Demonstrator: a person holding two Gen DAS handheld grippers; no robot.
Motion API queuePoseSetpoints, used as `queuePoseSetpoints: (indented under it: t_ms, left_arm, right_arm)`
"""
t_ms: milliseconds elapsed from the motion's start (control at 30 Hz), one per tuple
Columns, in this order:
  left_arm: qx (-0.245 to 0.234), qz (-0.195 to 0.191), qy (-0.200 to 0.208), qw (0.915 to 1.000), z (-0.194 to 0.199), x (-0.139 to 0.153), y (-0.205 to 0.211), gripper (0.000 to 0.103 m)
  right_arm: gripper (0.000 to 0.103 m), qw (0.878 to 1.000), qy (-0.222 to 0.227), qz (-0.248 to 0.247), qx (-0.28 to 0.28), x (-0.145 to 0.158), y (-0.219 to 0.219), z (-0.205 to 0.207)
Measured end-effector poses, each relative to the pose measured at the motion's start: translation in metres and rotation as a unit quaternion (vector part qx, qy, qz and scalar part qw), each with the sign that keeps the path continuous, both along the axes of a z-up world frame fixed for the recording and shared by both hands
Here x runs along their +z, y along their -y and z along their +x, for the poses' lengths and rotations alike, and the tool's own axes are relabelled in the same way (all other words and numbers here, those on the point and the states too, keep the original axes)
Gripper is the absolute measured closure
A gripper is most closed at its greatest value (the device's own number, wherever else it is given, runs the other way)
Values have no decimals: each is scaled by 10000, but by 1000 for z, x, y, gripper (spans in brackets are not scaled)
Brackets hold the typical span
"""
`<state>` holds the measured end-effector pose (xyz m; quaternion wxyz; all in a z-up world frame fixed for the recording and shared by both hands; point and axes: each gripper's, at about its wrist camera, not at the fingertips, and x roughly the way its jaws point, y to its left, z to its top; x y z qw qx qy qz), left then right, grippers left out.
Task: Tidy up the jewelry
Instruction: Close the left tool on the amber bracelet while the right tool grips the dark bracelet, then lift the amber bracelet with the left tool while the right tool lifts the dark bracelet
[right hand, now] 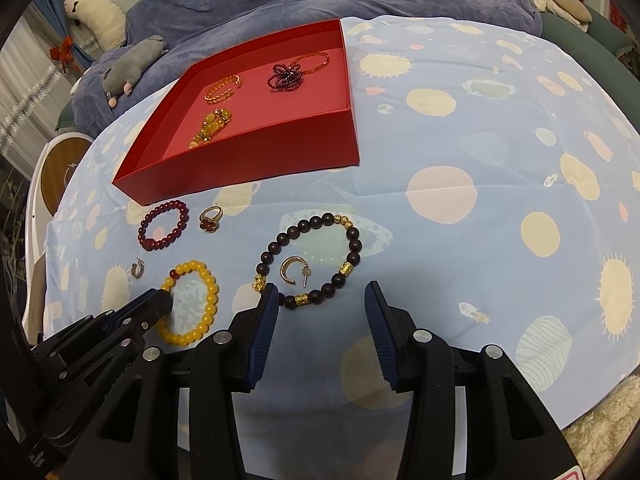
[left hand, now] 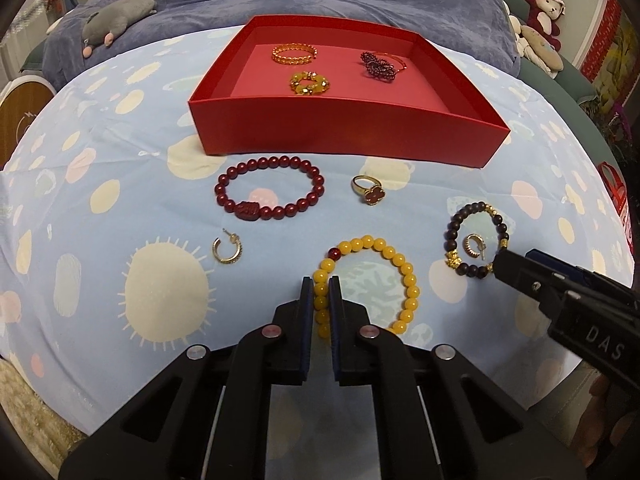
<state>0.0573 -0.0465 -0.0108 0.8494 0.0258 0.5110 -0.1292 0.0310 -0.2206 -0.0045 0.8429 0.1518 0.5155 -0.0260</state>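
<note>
One red box point(left hand: 360, 136) sits on the cloth. Inside it lie three pieces: one gold chain bracelet point(left hand: 295, 53), one yellow-bead bracelet with gold charms point(left hand: 310, 83), and one dark garnet flower bangle point(left hand: 380, 63). Outside it are six pieces: three beaded bracelets, namely one dark red point(left hand: 270, 193), one yellow point(left hand: 370, 284) and one dark brown with gold beads point(right hand: 316, 264); one gold ring with a red clover point(left hand: 367, 193); and two gold hoop earrings point(left hand: 227, 249) point(right hand: 295, 272). Two grippers point(left hand: 321, 286) point(right hand: 320, 300) are in view.

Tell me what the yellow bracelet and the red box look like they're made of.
Yellow bracelet: glossy round beads, probably resin, glass or amber-like stone; each bead shows a highlight, and one bead is dark red. Red box: matte card or paperboard, judging by its thin straight walls, sharp folded corners and lack of shine.
</note>
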Motion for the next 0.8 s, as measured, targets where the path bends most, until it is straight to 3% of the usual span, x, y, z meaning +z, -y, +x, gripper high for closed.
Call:
queuePoseSetpoints:
  t_ms: [233, 667, 800]
  left_arm:
    - [48, -2, 10, 10000, -3, -1, -6, 96]
    - [62, -15, 30, 10000, -4, -1, -6, 96]
    - [62, -13, 20, 10000, -4, -1, -5, 96]
  right_arm:
    - [63, 10000, -14, -43, -40, -4, 2, 8]
    - [91, 9994, -32, -338, -108, -12, 5, 12]
    - [94, 9992, -40, -387, -86, -11, 3, 9]
